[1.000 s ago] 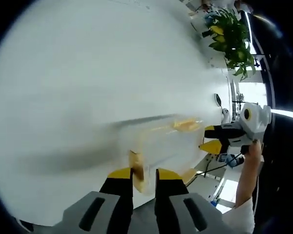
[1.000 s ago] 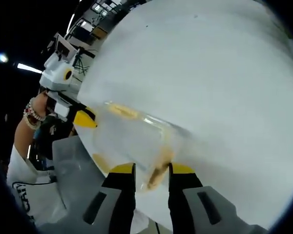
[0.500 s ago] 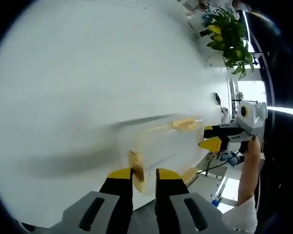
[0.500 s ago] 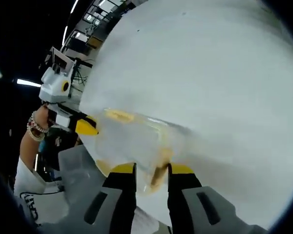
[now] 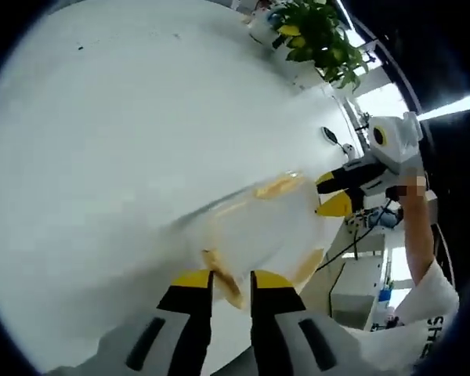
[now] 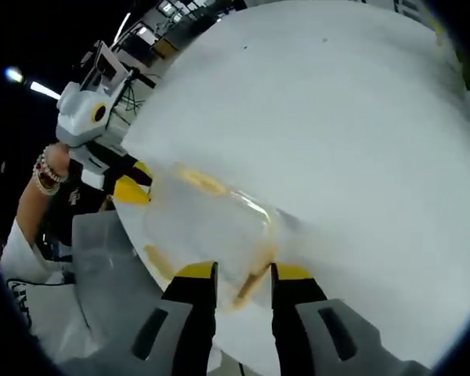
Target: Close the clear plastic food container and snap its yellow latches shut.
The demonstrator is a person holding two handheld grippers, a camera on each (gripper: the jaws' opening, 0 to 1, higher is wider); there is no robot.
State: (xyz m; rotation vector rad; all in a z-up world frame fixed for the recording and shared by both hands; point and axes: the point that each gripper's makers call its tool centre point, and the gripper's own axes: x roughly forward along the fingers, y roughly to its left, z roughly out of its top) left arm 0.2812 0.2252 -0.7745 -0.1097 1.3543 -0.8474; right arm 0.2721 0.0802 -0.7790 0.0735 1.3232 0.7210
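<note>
Two grippers sit at opposite ends of the clear plastic food container [image 5: 258, 231], which lies on the white counter [image 5: 125, 117].

Left gripper view: left gripper [image 5: 230, 280] has its yellow-tipped fingers [image 5: 193, 280] closed down on the near-end yellow latch [image 5: 222, 270]. The right gripper [image 5: 337, 190] comes in from the right at the container's far end, fingers open wide with one tip above and one below that end; contact too blurred to tell. A potted plant [image 5: 317, 31] stands at the counter's far edge. Person's sleeve [image 5: 423, 329] at lower right.

Right gripper view: right gripper [image 6: 244, 274] straddles the near-end latch [image 6: 251, 280] with its fingers [image 6: 194, 272] apart around it. Container [image 6: 204, 223] runs away toward the left gripper [image 6: 131, 182] at its far end, held by a hand with a beaded bracelet [image 6: 44, 170].
</note>
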